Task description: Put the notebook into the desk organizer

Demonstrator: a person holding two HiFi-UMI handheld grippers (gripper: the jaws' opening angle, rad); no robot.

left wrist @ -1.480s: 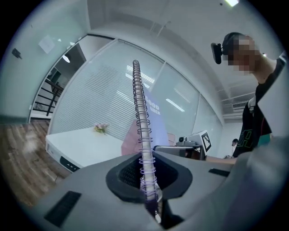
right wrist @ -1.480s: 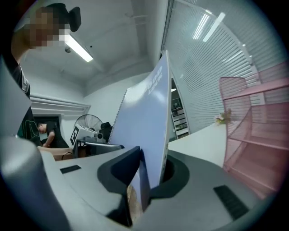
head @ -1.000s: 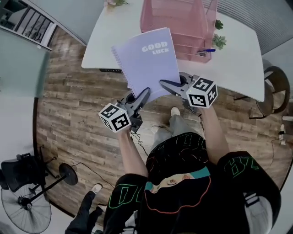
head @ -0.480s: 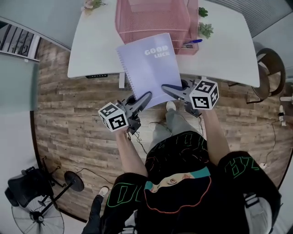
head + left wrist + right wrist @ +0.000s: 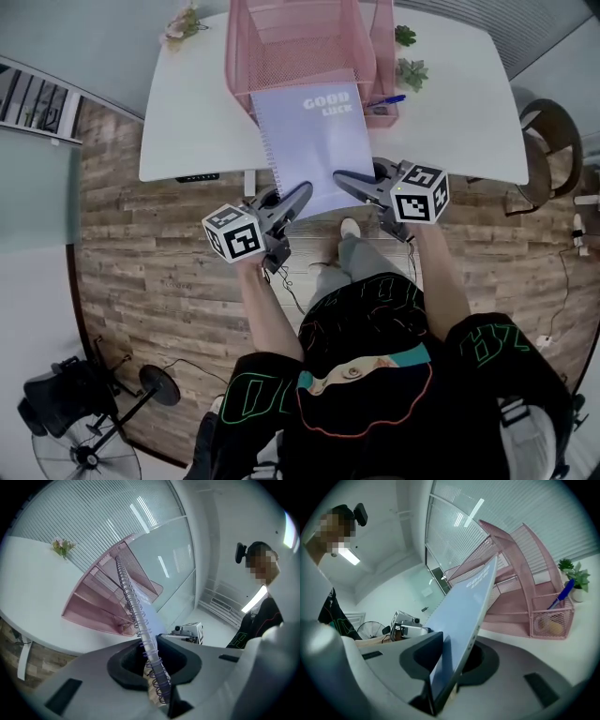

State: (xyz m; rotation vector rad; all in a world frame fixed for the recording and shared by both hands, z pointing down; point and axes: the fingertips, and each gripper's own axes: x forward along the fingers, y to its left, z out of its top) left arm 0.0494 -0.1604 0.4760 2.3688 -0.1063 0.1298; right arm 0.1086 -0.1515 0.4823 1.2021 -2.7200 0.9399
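The lilac spiral notebook (image 5: 314, 141), printed "GOOD LUCK", is held out flat over the white desk's (image 5: 187, 122) front edge. Its far edge reaches the front of the pink mesh desk organizer (image 5: 281, 47). My left gripper (image 5: 302, 192) grips the near left corner at the spiral binding (image 5: 136, 606); its jaws are opening, with the wire coil still between them. My right gripper (image 5: 339, 176) is shut on the near right edge of the cover (image 5: 464, 606). From both gripper views the organizer's stepped trays (image 5: 93, 602) (image 5: 520, 573) lie straight beyond the notebook.
A blue pen (image 5: 386, 99) stands in the organizer's small cup at its right. Two little potted plants (image 5: 410, 70) sit to the right, and a flower sprig (image 5: 181, 23) at the desk's far left. A chair (image 5: 553, 169) stands at the right; a fan (image 5: 75, 441) is on the wood floor.
Both grippers have carried the notebook forward toward the organizer. Its far edge went from short of the trays to the organizer's front, and it has straightened.
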